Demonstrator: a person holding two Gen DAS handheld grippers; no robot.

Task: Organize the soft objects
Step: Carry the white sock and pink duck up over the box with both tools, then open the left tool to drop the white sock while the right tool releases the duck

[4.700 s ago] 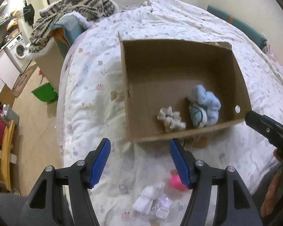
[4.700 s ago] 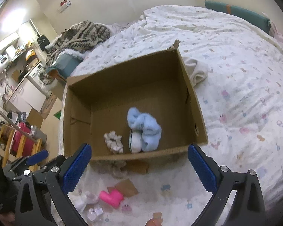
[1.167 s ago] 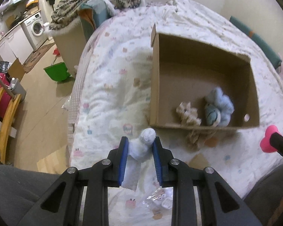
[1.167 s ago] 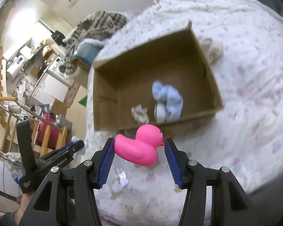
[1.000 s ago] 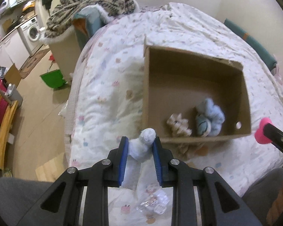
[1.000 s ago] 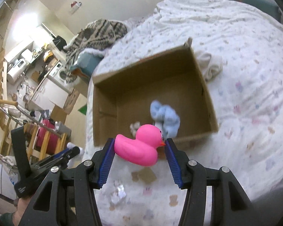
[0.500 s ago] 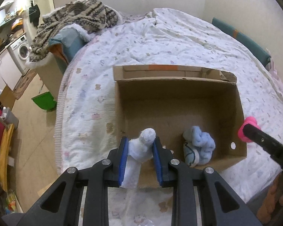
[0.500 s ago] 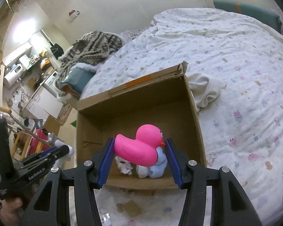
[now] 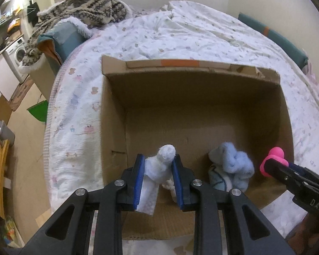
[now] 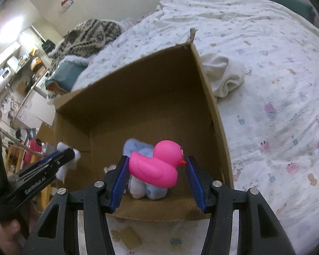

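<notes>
A bed covered with a white printed quilt is seen, and an open cardboard box is set on it. Inside the box, a light blue soft toy is lying near the front wall. A white rolled cloth is clamped between the pads of the left gripper and is held over the box's front left part. A pink rubber duck is pinched end to end in the right gripper, above the blue toy. Both items are judged light and yielding; the duck is probably smooth and may slip, so its broad body is best grasped.
</notes>
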